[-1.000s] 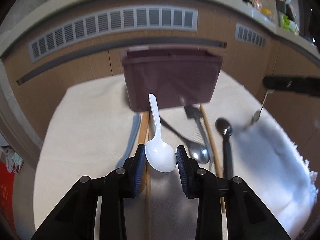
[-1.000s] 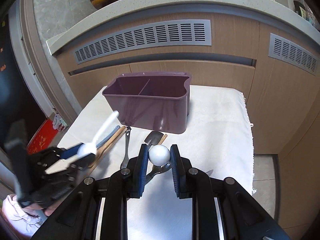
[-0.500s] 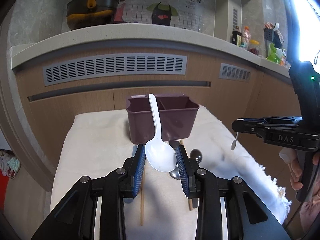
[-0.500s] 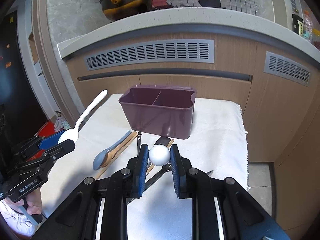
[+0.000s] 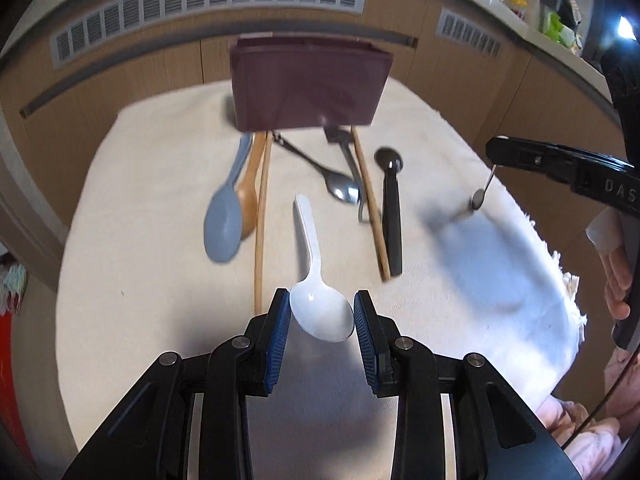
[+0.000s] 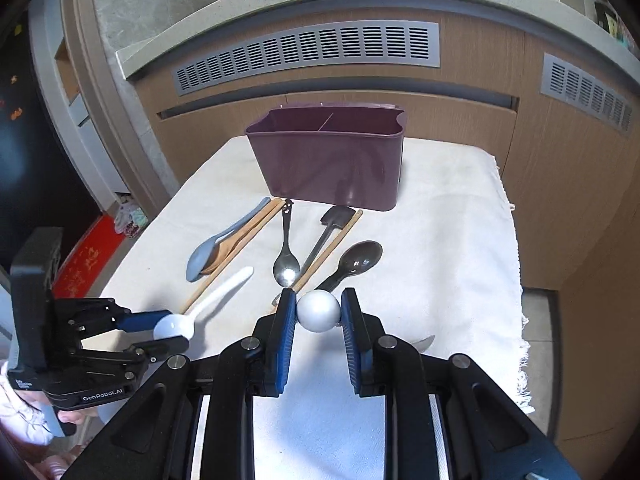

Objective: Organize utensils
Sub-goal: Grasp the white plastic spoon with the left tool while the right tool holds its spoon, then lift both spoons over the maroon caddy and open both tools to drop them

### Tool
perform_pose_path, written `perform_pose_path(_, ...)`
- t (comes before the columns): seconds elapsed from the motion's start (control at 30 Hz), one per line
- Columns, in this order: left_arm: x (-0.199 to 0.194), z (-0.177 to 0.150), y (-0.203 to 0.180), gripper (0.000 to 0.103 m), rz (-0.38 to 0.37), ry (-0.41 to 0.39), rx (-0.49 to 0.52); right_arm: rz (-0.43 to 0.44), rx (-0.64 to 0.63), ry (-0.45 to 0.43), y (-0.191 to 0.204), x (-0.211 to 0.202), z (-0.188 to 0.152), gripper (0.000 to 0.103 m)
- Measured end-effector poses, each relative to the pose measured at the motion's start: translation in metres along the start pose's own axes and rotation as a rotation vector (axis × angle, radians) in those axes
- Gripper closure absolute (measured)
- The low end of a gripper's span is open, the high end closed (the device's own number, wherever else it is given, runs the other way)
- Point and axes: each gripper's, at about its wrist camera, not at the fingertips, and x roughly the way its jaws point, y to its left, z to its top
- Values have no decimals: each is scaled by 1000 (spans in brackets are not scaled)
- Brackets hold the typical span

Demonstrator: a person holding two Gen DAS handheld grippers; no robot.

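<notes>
My left gripper (image 5: 320, 320) is shut on the bowl of a white plastic spoon (image 5: 314, 280), handle pointing forward, above the cloth; it also shows in the right wrist view (image 6: 200, 308). My right gripper (image 6: 319, 314) is shut on a silver metal spoon, its rounded bowl (image 6: 319, 312) between the pads; the left wrist view shows this spoon (image 5: 478, 200) hanging from it. A purple divided utensil holder (image 6: 332, 160) stands at the back of the cloth. Between it and the grippers lie a blue spoon (image 5: 224, 220), a wooden spoon (image 5: 250, 196), chopsticks (image 5: 262, 216), a steel spoon (image 6: 286, 256) and a dark spoon (image 6: 356, 260).
A white cloth (image 6: 448, 248) covers the small table; its fringed edge is on the right. Wooden cabinets with vent grilles (image 6: 308, 52) stand behind. A small dark spatula (image 6: 334, 220) lies near the holder. The person's hand (image 5: 616, 280) holds the right gripper.
The left gripper has tilted down and dropped lower toward the cloth, still holding the white spoon. The right gripper has moved slightly and keeps its spoon.
</notes>
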Motion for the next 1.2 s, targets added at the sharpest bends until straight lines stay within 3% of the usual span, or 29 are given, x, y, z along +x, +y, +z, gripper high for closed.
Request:
perform_pose_path(0.3,-5,19,-6,68,-99,54,28,0,2,-20,-3,0,4,83)
perform_pose_path(0.53,42,51,-14,69,3,166,129,8,8,-19,-3,0,7,83)
perform_pose_path(0.63,66,58,-11,73,18,227,126,10,1,-24,-2,-4,7,83)
perform_pose_path(0.7,76,59,-10,87,7,248,122,16,3,-32,-3,-7,7,83)
perform_pose_path(0.73,77,60,-10,89,12,234,117,20,7,-36,-3,-8,7,83)
perform_pose_path(0.77,76,60,-9,93,12,218,110,26,13,-43,-4,-11,8,83)
perform_pose_path(0.87,59,62,-4,93,0,112,52,52,34,-70,-6,-21,14,83)
perform_pose_path(1.0,10,78,-6,93,20,-119,-1,112,54,-150,-8,-48,43,83)
perform_pose_path(1.2,-84,150,-21,93,4,-527,17,128,13,-377,-1,-97,120,83)
